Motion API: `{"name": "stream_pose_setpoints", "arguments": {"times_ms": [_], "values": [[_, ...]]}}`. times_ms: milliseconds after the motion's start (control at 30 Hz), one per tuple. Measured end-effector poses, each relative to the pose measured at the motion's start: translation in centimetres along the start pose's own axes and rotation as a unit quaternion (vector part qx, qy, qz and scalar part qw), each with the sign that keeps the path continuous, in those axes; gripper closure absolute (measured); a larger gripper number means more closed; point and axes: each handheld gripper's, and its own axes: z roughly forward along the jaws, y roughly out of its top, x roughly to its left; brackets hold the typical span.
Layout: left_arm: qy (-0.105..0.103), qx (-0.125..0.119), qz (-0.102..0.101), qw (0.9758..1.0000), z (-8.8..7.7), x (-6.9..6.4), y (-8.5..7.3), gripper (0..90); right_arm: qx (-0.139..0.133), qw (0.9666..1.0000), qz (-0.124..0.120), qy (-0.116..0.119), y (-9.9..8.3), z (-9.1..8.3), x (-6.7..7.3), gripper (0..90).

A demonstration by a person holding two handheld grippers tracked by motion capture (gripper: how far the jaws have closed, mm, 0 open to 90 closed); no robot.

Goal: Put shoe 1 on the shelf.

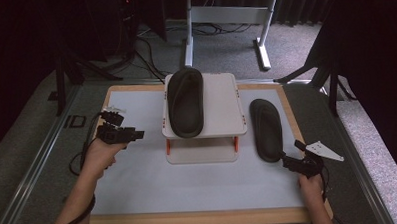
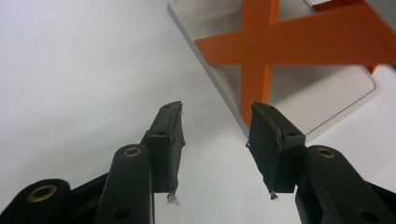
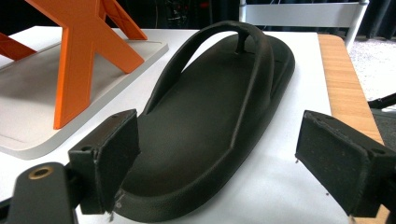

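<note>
Right gripper [image 3: 217,163], fingers [image 3: 107,158] wide apart w/ nothing clamped, sits at the heel of the black flip-flop [image 3: 210,121] lying flat on the desk [image 3: 289,186]; heel end already pokes in between the fingers, pads not pressing it. In the high view this gripper [image 1: 294,160] is at the near end of the sandal [image 1: 266,129], right of the white two-tier rack [image 1: 226,111]. Sandal's long axis runs straight away from the fingers, toe strap at the far end (so the fingers straddle it across its width, approx. square to the sole).

Left gripper [image 2: 215,140] has fingers [image 2: 166,140] partly apart, empty, pointing at bare desk just short of the rack's base and orange X-brace [image 2: 261,51]; it [image 1: 125,136] is well apart from the loose sandal, rack in between. Second flip-flop [image 1: 185,101] lies on the rack's top shelf.

Right hand is clearly the nearer one; I'd judge the next move is closing on the heel, then lifting toward the rack.
</note>
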Motion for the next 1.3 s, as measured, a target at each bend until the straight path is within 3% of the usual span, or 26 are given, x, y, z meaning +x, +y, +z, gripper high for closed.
{"name": "stream_pose_setpoints", "arguments": {"times_ms": [133,233,300,467,567,733,767,933,1000,1100,1133,1200,1300], "values": [[0.005,-0.023,-0.009,0.9997,0.2,0.2,-1.6,54.2,0.001,1.0000,0.002,0.003,0.0,0.0,0.0,13.0],[0.015,-0.037,-0.007,0.9992,0.3,0.3,-2.3,54.2,0.001,1.0000,0.002,0.004,0.0,0.1,0.0,12.9],[0.016,-0.060,0.003,0.9981,0.3,0.3,-3.0,54.2,0.000,1.0000,0.003,0.004,0.0,0.0,0.0,12.9],[0.000,-0.061,0.001,0.9982,0.8,0.6,-4.0,54.1,0.002,1.0000,0.000,0.003,0.0,0.1,0.0,12.9],[0.004,-0.066,0.011,0.9977,1.0,0.6,-4.8,53.3,0.004,1.0000,0.000,0.004,0.0,0.1,0.0,13.0],[0.002,-0.088,0.007,0.9961,1.2,0.8,-6.2,50.4,0.004,1.0000,0.000,0.005,0.0,0.1,0.0,13.0],[-0.007,-0.090,-0.003,0.9959,1.3,1.0,-6.4,47.2,0.004,1.0000,0.000,0.005,0.0,0.1,0.0,13.0],[0.011,-0.111,-0.022,0.9935,1.4,1.6,-8.0,35.6,0.006,1.0000,-0.005,0.002,0.0,0.2,0.1,13.0],[0.009,-0.113,-0.023,0.9933,1.5,1.9,-8.6,29.0,0.007,1.0000,-0.005,0.002,0.0,0.2,0.1,13.0],[0.037,-0.112,-0.006,0.9929,2.0,1.8,-9.3,23.0,0.006,1.0000,-0.005,0.001,0.0,0.2,0.1,13.0],[0.048,-0.113,-0.001,0.9924,2.1,1.8,-9.5,16.6,0.006,1.0000,-0.006,0.001,0.0,0.2,0.1,12.9],[0.061,-0.127,0.004,0.9900,2.2,1.9,-10.0,13.3,0.006,1.0000,-0.007,0.002,0.0,0.2,0.2,13.0],[0.065,-0.150,-0.007,0.9865,2.2,2.3,-10.6,2.1,0.006,1.0000,-0.006,0.001,0.0,0.2,0.2,12.9]]}}
